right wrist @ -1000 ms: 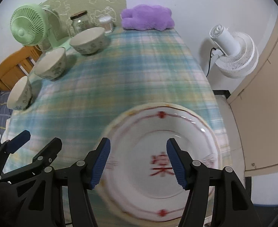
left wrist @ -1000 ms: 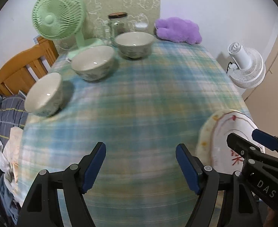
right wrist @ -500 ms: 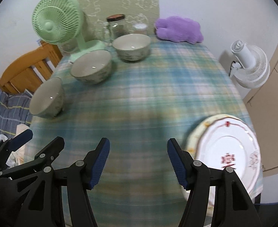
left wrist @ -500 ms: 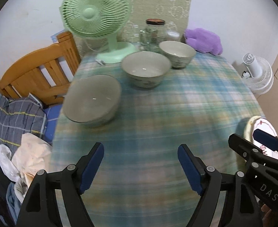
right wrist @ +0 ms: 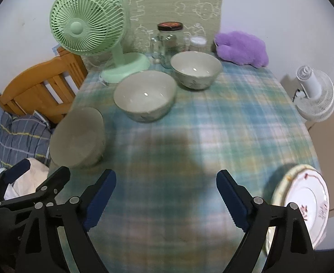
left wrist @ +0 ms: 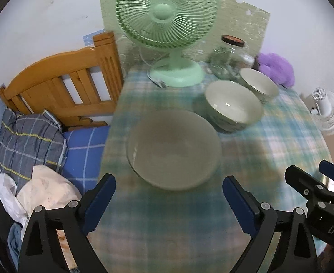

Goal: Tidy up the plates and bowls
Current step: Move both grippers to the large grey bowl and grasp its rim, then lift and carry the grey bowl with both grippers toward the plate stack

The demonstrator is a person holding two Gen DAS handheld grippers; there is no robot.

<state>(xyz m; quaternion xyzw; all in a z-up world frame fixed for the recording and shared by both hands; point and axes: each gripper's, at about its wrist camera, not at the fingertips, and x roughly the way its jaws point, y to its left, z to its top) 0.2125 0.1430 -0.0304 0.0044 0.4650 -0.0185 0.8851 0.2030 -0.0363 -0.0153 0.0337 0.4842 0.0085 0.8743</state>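
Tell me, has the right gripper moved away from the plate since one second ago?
Yes. The right gripper has left the plate, going left toward the bowls.

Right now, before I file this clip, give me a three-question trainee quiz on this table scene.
1. How many empty ceramic bowls stand on the checked tablecloth?
2. True or false: the white plate with red markings lies between the right gripper's jaws.
3. Which bowl sits just ahead of the left gripper: A nearest, B middle, C farthest?

Key: 1. three; 2. false, it lies beside them at the table's edge, and the opening jaws are empty; 3. A.
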